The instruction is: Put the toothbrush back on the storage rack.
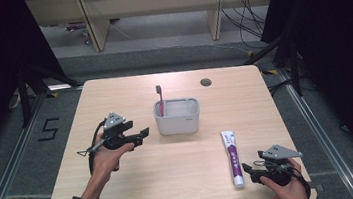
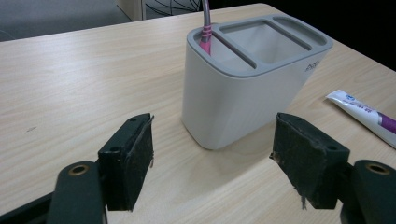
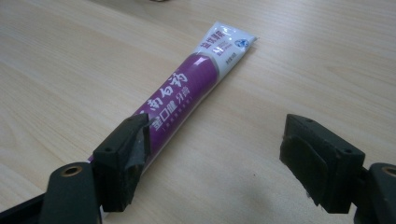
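A: Your left gripper (image 1: 143, 132) stands open, empty, just left of the holder (image 1: 177, 115) with the toothbrush (image 1: 160, 100).

B: And the right?

A: Your right gripper (image 1: 245, 168) is open beside the toothpaste tube (image 1: 232, 157), lying flat. Risk: the tube sits off-centre at one jaw; closing now may push it aside.

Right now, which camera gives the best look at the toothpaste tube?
The right gripper view: the toothpaste tube lies close, purple body and printed label plain, its near end behind one black jaw. The high view shows the whole tube small, flat on the table. The left gripper view catches just its white end at the edge.
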